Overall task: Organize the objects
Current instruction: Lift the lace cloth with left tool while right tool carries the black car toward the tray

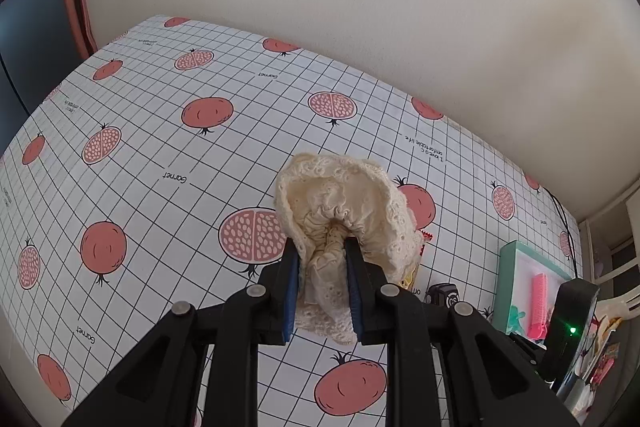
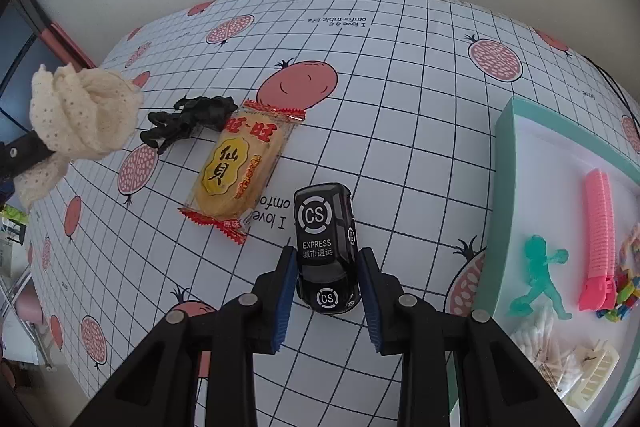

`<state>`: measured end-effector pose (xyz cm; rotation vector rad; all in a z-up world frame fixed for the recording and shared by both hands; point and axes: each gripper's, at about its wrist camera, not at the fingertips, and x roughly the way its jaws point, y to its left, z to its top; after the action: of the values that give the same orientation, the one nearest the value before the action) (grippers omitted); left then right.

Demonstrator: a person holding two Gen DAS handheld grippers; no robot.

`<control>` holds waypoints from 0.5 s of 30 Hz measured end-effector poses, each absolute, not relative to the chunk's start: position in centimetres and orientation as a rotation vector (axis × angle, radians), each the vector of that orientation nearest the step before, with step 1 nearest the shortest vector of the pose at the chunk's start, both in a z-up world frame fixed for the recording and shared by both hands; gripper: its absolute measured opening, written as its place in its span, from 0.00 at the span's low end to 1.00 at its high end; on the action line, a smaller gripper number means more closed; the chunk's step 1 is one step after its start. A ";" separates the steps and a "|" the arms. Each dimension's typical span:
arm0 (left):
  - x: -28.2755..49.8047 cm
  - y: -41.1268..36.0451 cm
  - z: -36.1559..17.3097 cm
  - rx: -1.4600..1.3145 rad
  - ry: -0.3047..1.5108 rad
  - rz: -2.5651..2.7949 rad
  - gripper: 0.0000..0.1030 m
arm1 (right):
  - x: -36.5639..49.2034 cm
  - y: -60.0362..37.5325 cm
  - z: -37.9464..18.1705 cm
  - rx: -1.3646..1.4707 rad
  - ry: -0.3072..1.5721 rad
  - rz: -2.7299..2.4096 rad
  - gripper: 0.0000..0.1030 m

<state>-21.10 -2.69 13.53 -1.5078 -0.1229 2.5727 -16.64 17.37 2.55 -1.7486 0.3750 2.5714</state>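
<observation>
Left wrist view: worktop (image 1: 160,131) in pomegranate-print grid cloth; left gripper (image 1: 322,267), fingers clenched on a cream lace cloth (image 1: 344,203) held above it. Right wrist view: right gripper (image 2: 326,279), fingers released, straddling a black toy car (image 2: 325,247) lying lengthwise between them; teal tray (image 2: 505,163) just right, rice-cracker packet (image 2: 236,171) left.

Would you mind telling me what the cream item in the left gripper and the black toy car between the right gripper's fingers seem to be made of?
Cream item: soft fabric, apparently eyelet lace; ruffled gathers and tiny holes show, matte finish.
Black toy car: hard and glossy, plastic or painted metal; highlights on its roof and crisp white print, which one is unclear.
</observation>
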 end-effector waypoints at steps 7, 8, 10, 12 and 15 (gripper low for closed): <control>-21.1 -2.8 13.3 -1.516 -0.132 2.566 0.22 | -16.9 17.2 2.6 -1.728 0.379 2.585 0.33; -21.1 -2.8 13.3 -1.517 -0.132 2.565 0.22 | -17.0 17.2 2.6 -1.726 0.377 2.586 0.34; -21.1 -2.7 13.2 -1.523 -0.130 2.561 0.22 | -17.1 17.1 2.5 -1.723 0.384 2.586 0.36; -21.1 -2.7 13.1 -1.527 -0.129 2.558 0.22 | -17.2 17.0 2.4 -1.725 0.392 2.584 0.40; -21.1 -2.6 13.0 -1.528 -0.128 2.557 0.22 | -17.4 16.8 2.2 -1.721 0.379 2.584 0.41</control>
<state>-21.10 -2.63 13.04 -1.5278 -0.1279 2.5570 -17.36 16.83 2.17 -1.7211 0.3790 2.5843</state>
